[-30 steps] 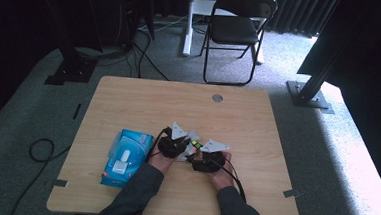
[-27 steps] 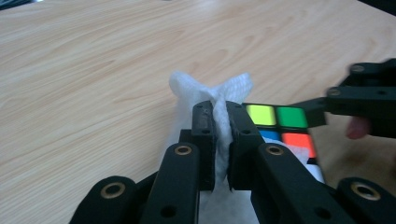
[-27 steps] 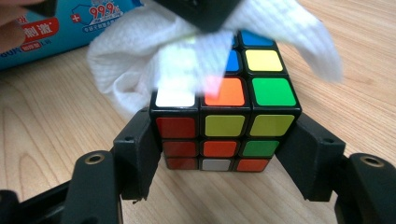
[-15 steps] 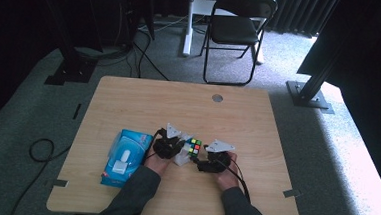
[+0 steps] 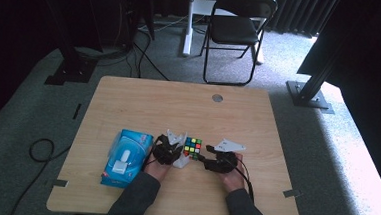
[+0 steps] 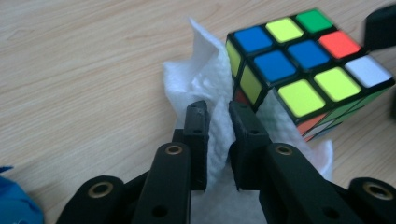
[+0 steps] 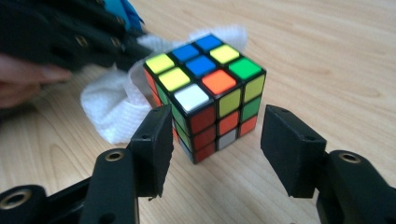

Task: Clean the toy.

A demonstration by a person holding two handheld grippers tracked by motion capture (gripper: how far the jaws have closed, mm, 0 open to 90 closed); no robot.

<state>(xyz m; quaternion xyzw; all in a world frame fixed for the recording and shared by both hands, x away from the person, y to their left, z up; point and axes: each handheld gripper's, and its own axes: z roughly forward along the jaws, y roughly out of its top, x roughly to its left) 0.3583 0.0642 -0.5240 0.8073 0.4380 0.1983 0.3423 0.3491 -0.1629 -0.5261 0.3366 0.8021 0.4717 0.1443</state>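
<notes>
Puzzle cube (image 7: pixel 205 93), scrambled colour stickers, black edges, sits on table (image 5: pixel 178 107) touching white tissue (image 6: pixel 205 84). Left gripper (image 6: pixel 218 116) pinches tissue, jaws just loosening. Right gripper (image 7: pixel 215 135) open around cube, jaws just narrowing, not touching.

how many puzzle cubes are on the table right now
1. The puzzle cube stands on the table between the left gripper and the right gripper, beside a white tissue. None seems hidden.

I note both grippers, left gripper (image 6: pixel 218 114) and right gripper (image 7: pixel 215 128), have matte black jaws with brass-ringed screw holes, grey three-cornered plates, trailing black cables, and dark grey sleeves (image 5: pixel 138 199).
</notes>
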